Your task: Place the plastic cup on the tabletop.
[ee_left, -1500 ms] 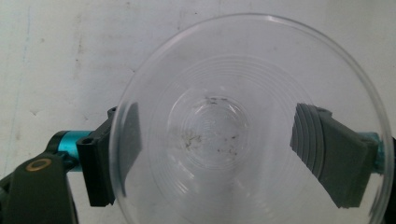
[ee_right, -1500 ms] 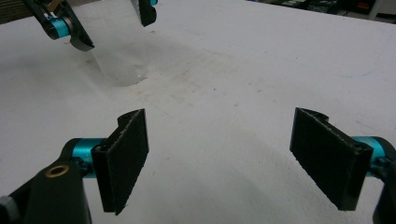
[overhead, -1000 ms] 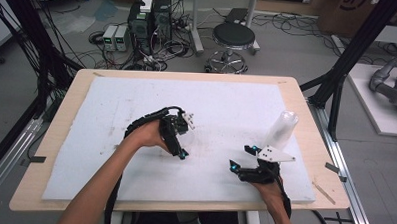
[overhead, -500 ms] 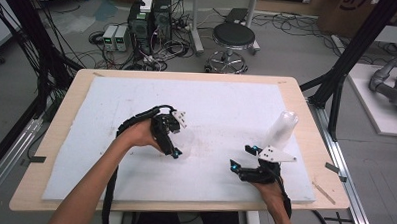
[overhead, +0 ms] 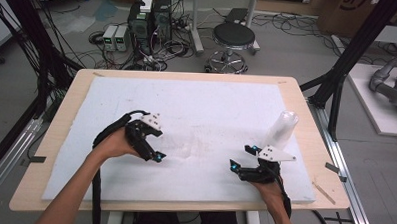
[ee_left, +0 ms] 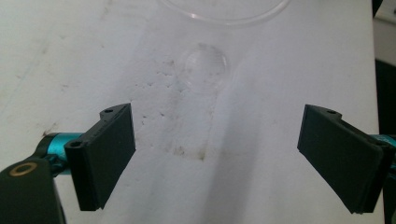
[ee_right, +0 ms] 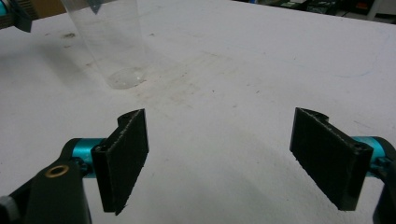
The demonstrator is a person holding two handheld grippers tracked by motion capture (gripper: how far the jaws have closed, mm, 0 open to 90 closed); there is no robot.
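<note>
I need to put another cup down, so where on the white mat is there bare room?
The far half of the white mat is bare, from its back edge down to the two hands. So is the stretch between the left tool and right tool. Only the right side is occupied, where the clear plastic cup stands beside the right tool.

Black stool (overhead: 233,37) on grey cable-strewn floor (overhead: 288,50).

A person's two forearms reached in over a white mat (overhead: 211,107) that covered a wooden table (overhead: 306,116). The left gripper (overhead: 157,155) hung over the mat's left half with nothing between its jaws. The right gripper (overhead: 241,161), also holding nothing, sat near the front edge. A clear plastic cup (overhead: 282,129) stood upside down just beyond it.
</note>
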